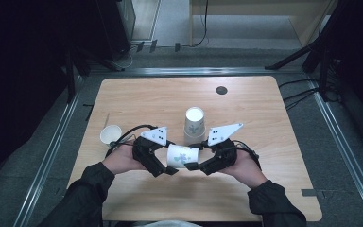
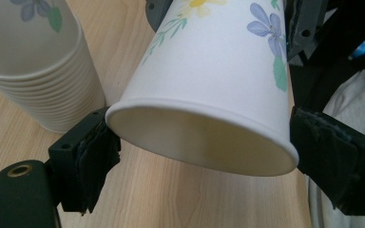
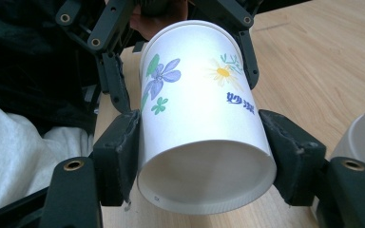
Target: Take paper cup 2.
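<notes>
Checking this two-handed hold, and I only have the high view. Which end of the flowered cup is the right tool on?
Observer: The right tool is on the base end of the cup. One pad presses each side, and the recessed bottom faces its camera.
Operator: And the left tool, is it gripping or just near?
Observer: The left tool is at the open mouth, with a pad against the rim on each of two opposite sides.
</notes>
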Action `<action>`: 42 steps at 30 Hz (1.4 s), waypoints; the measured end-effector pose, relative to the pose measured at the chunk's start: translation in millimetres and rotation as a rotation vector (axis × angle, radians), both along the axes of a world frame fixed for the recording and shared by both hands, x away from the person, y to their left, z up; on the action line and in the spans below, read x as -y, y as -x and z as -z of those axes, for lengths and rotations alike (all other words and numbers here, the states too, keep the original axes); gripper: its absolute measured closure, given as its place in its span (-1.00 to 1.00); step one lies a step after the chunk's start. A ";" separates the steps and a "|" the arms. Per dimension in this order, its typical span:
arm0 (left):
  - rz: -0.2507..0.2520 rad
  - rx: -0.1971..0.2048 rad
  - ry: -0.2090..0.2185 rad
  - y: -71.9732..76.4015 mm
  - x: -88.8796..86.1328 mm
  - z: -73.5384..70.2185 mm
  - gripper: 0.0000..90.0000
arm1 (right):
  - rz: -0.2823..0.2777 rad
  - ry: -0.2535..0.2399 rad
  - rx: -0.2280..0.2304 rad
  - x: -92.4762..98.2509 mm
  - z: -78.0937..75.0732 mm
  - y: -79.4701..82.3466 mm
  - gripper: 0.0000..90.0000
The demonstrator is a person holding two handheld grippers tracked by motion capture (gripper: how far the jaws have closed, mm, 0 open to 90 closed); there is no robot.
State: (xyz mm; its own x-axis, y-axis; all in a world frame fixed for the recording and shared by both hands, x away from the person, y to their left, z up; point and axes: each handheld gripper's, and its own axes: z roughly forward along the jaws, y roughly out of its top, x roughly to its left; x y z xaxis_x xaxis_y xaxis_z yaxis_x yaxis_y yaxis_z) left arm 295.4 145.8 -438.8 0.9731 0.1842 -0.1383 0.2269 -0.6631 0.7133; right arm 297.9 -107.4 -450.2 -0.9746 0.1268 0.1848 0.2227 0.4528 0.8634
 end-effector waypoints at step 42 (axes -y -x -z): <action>0.049 -0.053 -0.258 -0.3 11.7 1.1 -0.48 | -0.076 0.163 0.000 -21.7 29.6 3.3 -0.42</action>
